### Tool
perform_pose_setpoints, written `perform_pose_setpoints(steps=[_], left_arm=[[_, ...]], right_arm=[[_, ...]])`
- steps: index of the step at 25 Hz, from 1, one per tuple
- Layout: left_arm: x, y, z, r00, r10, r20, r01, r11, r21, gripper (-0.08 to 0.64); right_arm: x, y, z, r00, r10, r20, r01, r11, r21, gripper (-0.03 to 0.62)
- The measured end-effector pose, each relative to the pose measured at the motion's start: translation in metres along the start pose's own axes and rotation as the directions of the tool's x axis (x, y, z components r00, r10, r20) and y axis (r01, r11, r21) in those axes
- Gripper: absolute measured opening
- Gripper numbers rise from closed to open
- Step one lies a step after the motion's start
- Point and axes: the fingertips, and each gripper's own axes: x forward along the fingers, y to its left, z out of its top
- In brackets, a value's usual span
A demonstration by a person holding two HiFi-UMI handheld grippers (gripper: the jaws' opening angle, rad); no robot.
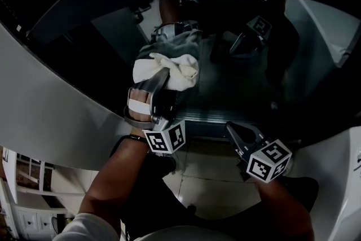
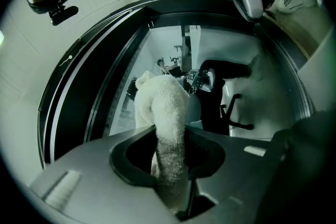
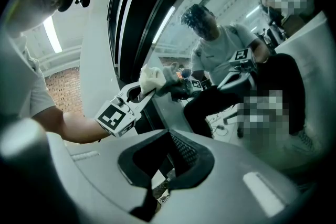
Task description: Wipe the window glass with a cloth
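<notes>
The left gripper [image 1: 163,79], fingers clamping the cloth [image 1: 172,68], seems mid-wipe on the window glass [image 1: 237,84], and likely needs a steady sweep next, while the right gripper [image 1: 240,134] waits with fingers together and empty.

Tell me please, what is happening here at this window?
A person stands at a window with a gripper in each hand. The left gripper has its jaws shut on a white cloth, which appears to be pressed against the glass. The right gripper is lower, near the bottom frame, with its jaws together and nothing between them.
</notes>
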Motion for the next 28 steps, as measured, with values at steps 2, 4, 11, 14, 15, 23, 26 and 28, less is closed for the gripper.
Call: perform_pose_setpoints(steps=[2,4,11,14,15,23,26,28], left_arm=[[-0.001,-0.005,0.000,1.000,-0.008,0.001,0.008,1.000,0.004,0.128],[-0.002,-0.009,-0.001,1.000,-0.015,0.001,0.015,1.000,0.005,0.129],[-0.004,-0.018,-0.001,1.000,-0.028,0.004,0.028,1.000,0.009,0.129],[-0.005,-0.022,-0.002,0.999,-0.033,0.006,0.033,0.999,0.008,0.129],[-0.006,-0.023,-0.003,0.999,-0.034,0.006,0.034,0.999,0.006,0.129],[-0.007,-0.035,-0.006,0.999,-0.050,0.009,0.050,0.999,0.000,0.129],[-0.007,-0.037,-0.007,0.998,-0.055,0.010,0.055,0.998,0.002,0.129],[-0.007,-0.038,-0.008,0.998,-0.055,0.010,0.055,0.998,0.000,0.129]], right_arm=[[-0.001,-0.001,-0.001,1.000,-0.002,-0.003,0.002,1.000,0.001,0.001],[-0.001,-0.002,-0.002,1.000,-0.003,-0.005,0.003,1.000,0.002,0.001],[0.000,-0.004,-0.008,1.000,-0.004,-0.013,0.004,1.000,0.005,0.001],[0.001,-0.005,-0.009,1.000,-0.007,-0.018,0.007,1.000,0.006,0.001],[0.001,-0.005,-0.009,1.000,-0.007,-0.019,0.008,1.000,0.006,0.001],[0.003,-0.010,-0.010,0.999,-0.025,-0.031,0.026,1.000,0.013,0.001],[0.001,-0.012,-0.007,0.999,-0.035,-0.030,0.035,0.999,0.019,0.001],[0.002,-0.012,-0.005,0.999,-0.037,-0.030,0.038,0.999,0.021,0.001]])
